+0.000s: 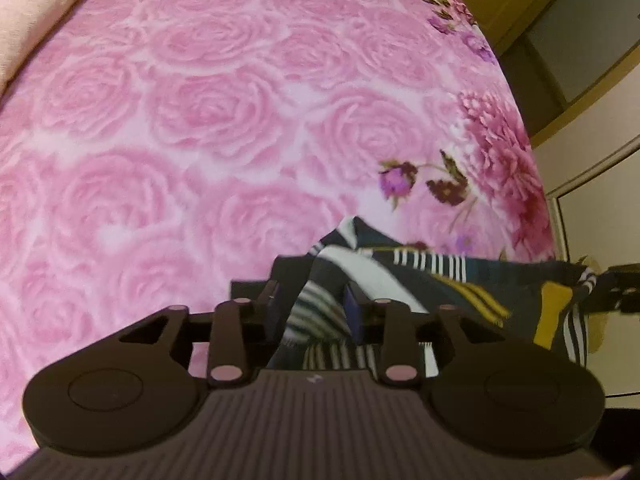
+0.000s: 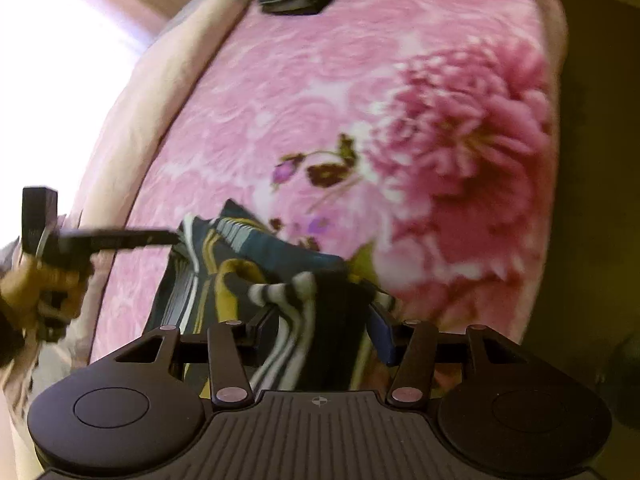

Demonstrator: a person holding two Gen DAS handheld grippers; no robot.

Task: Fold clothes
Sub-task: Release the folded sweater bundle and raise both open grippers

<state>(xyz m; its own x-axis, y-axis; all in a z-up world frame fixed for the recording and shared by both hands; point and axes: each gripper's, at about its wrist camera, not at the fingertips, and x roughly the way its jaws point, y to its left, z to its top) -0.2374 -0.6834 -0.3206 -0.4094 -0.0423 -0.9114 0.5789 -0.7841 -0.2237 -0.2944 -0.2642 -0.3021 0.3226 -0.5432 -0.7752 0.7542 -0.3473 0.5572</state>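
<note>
Over the pink rose-print bedspread (image 1: 208, 128), the left tongs (image 1: 316, 304) pinch a bunched corner of the dark striped garment (image 1: 432, 284). It stretches rightward, lifted above the bed's near edge, to the right tongs (image 2: 320, 320), which seem clamped on its other bunched end, though motion blur softens that grip.

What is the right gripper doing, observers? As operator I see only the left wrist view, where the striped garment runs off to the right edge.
Observer: The right gripper is shut on the striped garment, with fabric bunched between its fingers.
Operator: How does my left gripper look from there?
Observer: The left gripper pinches the garment's far corner, and a hand grips its handle.
</note>
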